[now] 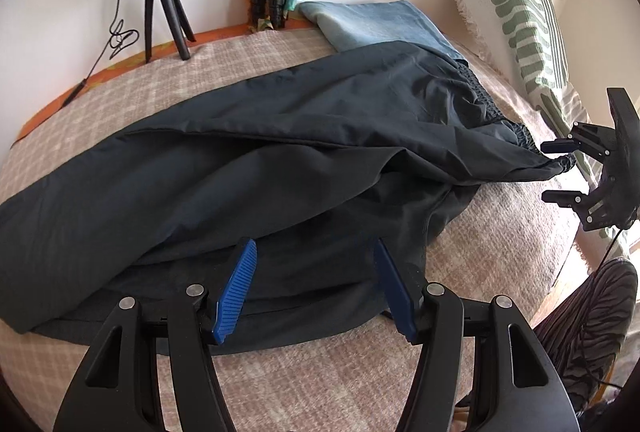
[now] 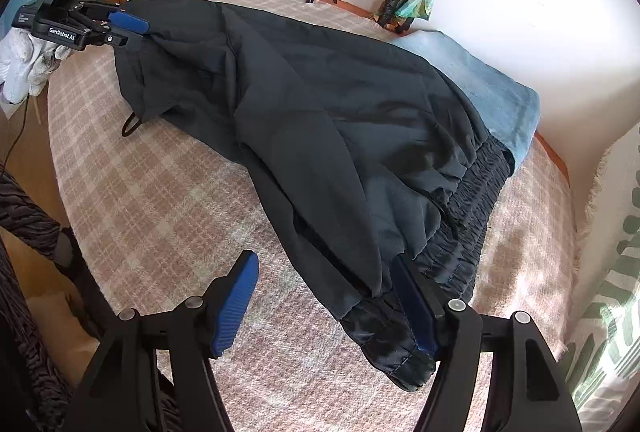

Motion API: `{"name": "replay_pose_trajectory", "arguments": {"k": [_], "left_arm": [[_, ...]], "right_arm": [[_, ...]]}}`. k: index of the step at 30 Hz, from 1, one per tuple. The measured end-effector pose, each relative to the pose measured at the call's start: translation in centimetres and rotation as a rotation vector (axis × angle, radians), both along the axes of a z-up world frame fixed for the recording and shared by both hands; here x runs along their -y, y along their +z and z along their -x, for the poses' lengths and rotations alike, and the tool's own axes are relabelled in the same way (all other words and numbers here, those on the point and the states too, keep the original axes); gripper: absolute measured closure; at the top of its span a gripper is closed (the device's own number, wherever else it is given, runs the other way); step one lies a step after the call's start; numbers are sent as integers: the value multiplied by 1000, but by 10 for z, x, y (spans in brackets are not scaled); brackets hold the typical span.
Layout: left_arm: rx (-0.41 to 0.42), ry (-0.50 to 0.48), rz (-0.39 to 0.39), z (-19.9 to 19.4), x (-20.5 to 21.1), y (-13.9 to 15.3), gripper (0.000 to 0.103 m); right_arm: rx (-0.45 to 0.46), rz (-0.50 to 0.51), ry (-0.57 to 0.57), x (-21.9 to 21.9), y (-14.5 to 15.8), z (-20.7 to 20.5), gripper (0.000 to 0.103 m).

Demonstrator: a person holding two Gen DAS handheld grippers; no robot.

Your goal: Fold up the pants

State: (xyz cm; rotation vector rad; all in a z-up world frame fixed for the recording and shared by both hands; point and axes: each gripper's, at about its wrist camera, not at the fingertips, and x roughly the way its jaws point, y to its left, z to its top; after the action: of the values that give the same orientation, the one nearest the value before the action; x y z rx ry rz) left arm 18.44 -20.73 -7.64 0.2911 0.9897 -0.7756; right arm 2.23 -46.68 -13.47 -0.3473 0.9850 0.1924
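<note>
Black pants [image 1: 280, 152], lengthwise-doubled on plaid bedcover [image 1: 360, 372]: left gripper [image 1: 316, 288] spread over leg fabric, right gripper [image 2: 324, 296] spread beside elastic waistband [image 2: 476, 184], seemingly positioning for the next fold.

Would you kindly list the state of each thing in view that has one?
Black pants: folded lengthwise, rumpled, lying on the bed.
Left tool: open, over the leg end.
Right tool: open, at the waistband corner.
Blue jeans: folded, partly under the pants.
Striped pillow: leaning on the wall.
</note>
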Motion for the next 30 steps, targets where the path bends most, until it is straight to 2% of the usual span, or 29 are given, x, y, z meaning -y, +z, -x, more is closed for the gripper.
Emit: {"name": "replay_pose_trajectory", "arguments": {"k": [2,4,6,7,9,13,18,23,24,25,26,27,28,29,30], "left_arm": [[-36,1,10,0,7,-10,43],[-35,-2,7,0,15,-17,43],[-26,-15,-14,1,21,-24,43],[-32,-23,-23,1,24,-28,43],[-39,-36,-46,3,28,-36,43],[0,-69,-79,10,33,-43,43],[27,-74,-81,14,33,-45,43],[34,-81,-76,17,31,-45,43],[33,-82,-76,17,31,-44,43],[29,-83,-76,17,30,-44,43],[25,-86,-75,18,29,-43,43],[19,-86,-68,18,28,-42,43],[13,-84,-58,18,25,-40,43],[6,-85,-48,17,22,-39,43],[4,-86,-41,18,19,-37,43]], "right_arm": [[11,47,15,-1,-3,1,34],[14,79,27,-2,-5,-1,46],[-12,82,40,0,-8,-6,80],[-14,86,43,1,-8,-8,82],[18,108,41,3,-2,-13,93],[89,110,-22,27,26,-40,97],[140,111,-112,66,49,-108,97],[90,30,-252,112,35,-188,97],[86,28,-278,117,30,-199,92],[87,24,-309,122,28,-207,84],[81,1,-338,125,27,-210,71],[77,-38,-357,129,27,-209,65],[86,-76,-372,132,29,-204,63],[98,-107,-384,134,32,-196,55],[110,-125,-402,138,34,-185,37]]}}
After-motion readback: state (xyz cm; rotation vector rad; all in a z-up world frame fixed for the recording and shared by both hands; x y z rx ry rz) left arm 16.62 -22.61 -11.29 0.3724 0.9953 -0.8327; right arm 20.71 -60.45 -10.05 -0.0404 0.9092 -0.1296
